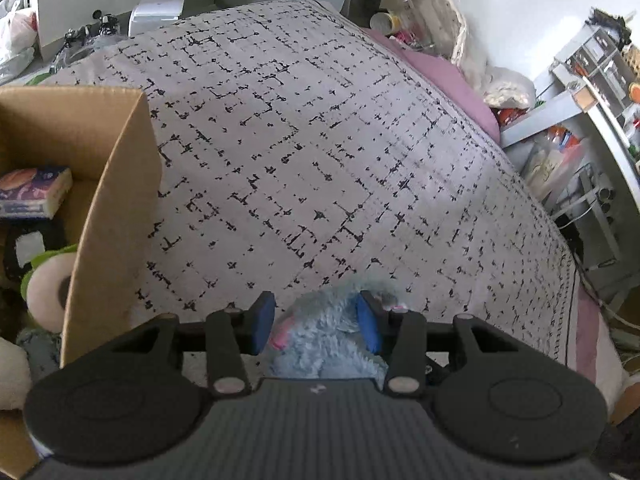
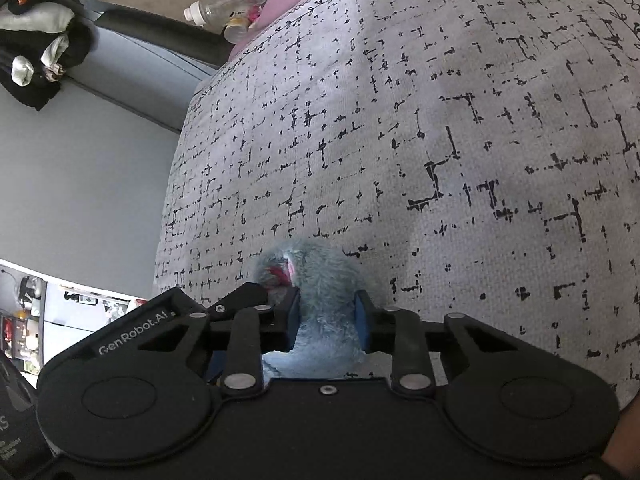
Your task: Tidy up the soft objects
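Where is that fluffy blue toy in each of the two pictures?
Left wrist view: the fluffy blue toy sits at bottom centre, between the blue pads of the left hand-held gripper.
Right wrist view: the toy is at bottom centre, squeezed in the right hand-held gripper.
Shared landmark: the grey bedspread with black marks.

Your left wrist camera looks across the bedspread [image 1: 320,140] toward its far edge — your right, rolled sideways, sits closer; both share that patterned cover.
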